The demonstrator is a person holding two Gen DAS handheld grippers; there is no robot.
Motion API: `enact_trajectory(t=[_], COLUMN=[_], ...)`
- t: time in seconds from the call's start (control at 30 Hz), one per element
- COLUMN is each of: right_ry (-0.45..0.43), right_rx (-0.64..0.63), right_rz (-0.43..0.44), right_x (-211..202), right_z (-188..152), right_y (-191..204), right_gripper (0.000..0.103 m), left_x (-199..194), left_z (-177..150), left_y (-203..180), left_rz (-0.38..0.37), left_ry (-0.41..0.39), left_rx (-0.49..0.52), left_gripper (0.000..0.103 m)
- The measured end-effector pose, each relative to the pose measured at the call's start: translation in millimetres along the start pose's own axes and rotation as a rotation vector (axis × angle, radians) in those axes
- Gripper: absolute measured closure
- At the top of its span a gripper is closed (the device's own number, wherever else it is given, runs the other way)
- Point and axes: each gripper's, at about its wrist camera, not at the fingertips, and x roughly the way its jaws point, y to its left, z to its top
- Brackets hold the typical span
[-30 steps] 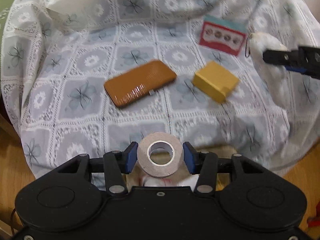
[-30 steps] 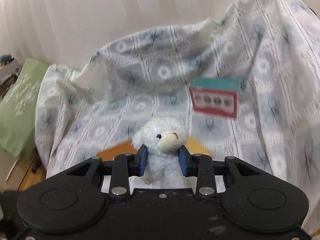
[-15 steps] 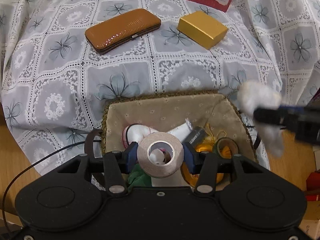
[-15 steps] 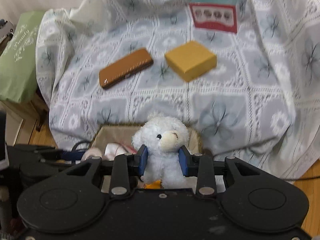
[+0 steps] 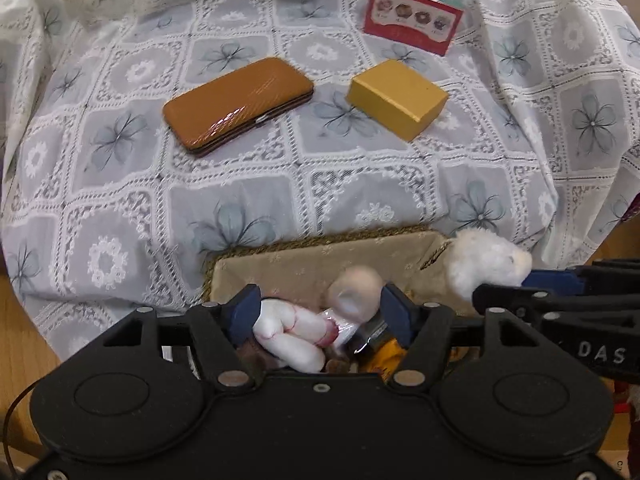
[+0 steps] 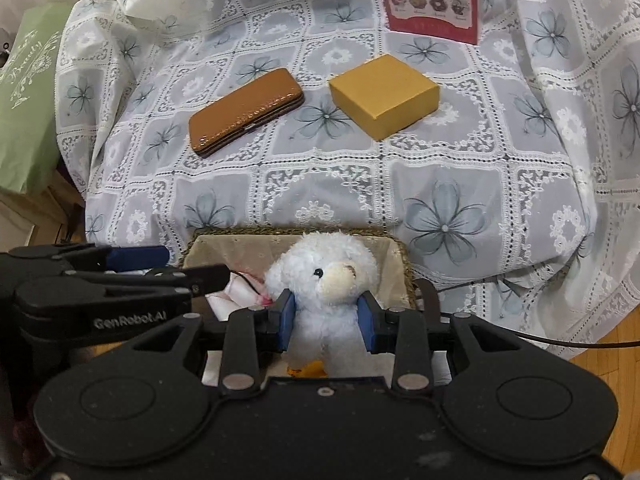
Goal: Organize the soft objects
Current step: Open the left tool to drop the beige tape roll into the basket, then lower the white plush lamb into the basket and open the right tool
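Note:
A fabric-lined basket (image 5: 320, 240) stands at the near edge of the lace cloth and holds several soft items, among them a white and pink plush piece (image 5: 292, 336). My left gripper (image 5: 322, 304) hangs over it with its jaws opening. A blurred beige tape roll (image 5: 354, 294) is loose between them, close to the right pad. My right gripper (image 6: 327, 314) is shut on a white teddy bear (image 6: 324, 276) over the basket's (image 6: 280, 232) right half. The left wrist view shows that bear (image 5: 484, 264) from the side.
On the flowered lace cloth (image 5: 280, 184) lie a brown glossy case (image 5: 238, 106), a yellow box (image 5: 396, 98) and an upright red box (image 5: 412, 20). A green bag (image 6: 24, 92) stands at the left. A black cable (image 6: 560, 342) runs right of the basket.
My left jaws have parted and the tape roll has come loose between them. The right gripper has carried the bear down and in over the basket, beside the left gripper.

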Motion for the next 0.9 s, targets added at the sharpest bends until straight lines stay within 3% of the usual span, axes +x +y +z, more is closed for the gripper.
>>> enact_trajectory(t=[0.23, 0.3, 0.43, 0.9], right_ry=[0.015, 0.015, 0.010, -0.036], right_rx=[-0.033, -0.048, -0.064, -0.076], right_rz=[0.037, 0.038, 0.035, -0.050], right_x=[-1.7, -3.4, -6.7, -19.8], right_z=[2.7, 2.4, 0.8, -17.1], right_y=[11.3, 14.9, 16.7, 10.2], right_gripper=[0.062, 0.057, 0.056, 0.042], left_x=[-3.9, -5.5, -9.2, -29.2], left_z=[-7.5, -8.3, -9.9, -23.5], left_y=[15.8, 18.3, 19.6, 5.2], left_rz=[0.080, 0.092, 0.106, 0.152], left_ry=[-0.005, -0.010, -0.022, -0.068], left_rx=[-0.027, -0.030, -0.033, -0.039], left_gripper=[0.039, 0.038, 0.037, 0.028])
